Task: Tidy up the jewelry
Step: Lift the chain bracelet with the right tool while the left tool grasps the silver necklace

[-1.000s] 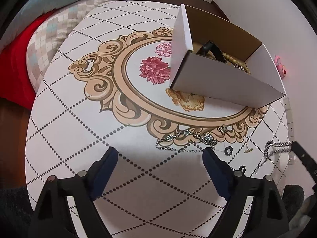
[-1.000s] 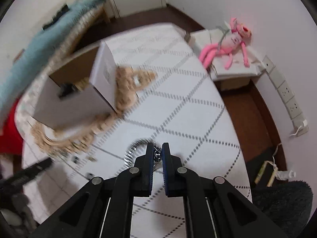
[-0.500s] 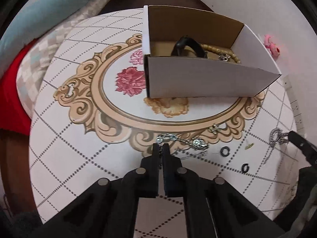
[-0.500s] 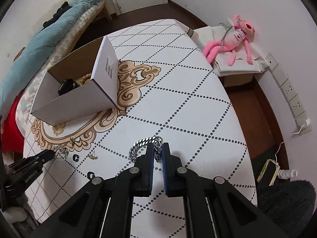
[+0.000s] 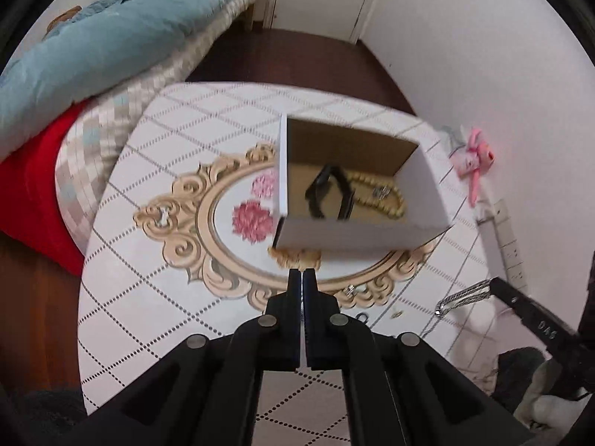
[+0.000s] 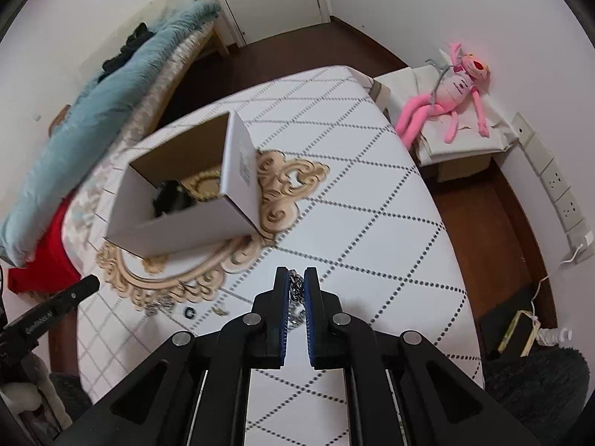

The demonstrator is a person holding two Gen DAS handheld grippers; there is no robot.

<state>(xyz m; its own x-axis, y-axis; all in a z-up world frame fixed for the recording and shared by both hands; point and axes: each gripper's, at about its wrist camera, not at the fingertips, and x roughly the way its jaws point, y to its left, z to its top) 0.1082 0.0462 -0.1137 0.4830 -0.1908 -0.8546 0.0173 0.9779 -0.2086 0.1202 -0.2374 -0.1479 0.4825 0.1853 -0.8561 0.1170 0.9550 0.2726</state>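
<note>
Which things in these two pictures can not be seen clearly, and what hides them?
- Left gripper: fingers shut; left view shows nothing between them, so any thin chain is hidden.
- Silver chain bracelet: right fingers cover most links.
- Box: its front wall hides part of the contents.
- Small black ring: too small, blurred.

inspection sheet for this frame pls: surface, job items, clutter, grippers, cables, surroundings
Surface: round table, white diamond-print cover with a gold floral medallion.
Job's things: open cardboard box on the medallion, holding a black watch and a bead necklace. Silver chain in the right gripper. Crystal chain, black ring and small earring loose on the table.
Clutter: nothing seen.
Grippers: left gripper shut, whether it holds anything is not visible; right gripper shut on the silver chain, lifted off the table.
Cables: white cord at the wall sockets.
Surroundings: bed with teal blanket, pink plush, dark wood floor.
</note>
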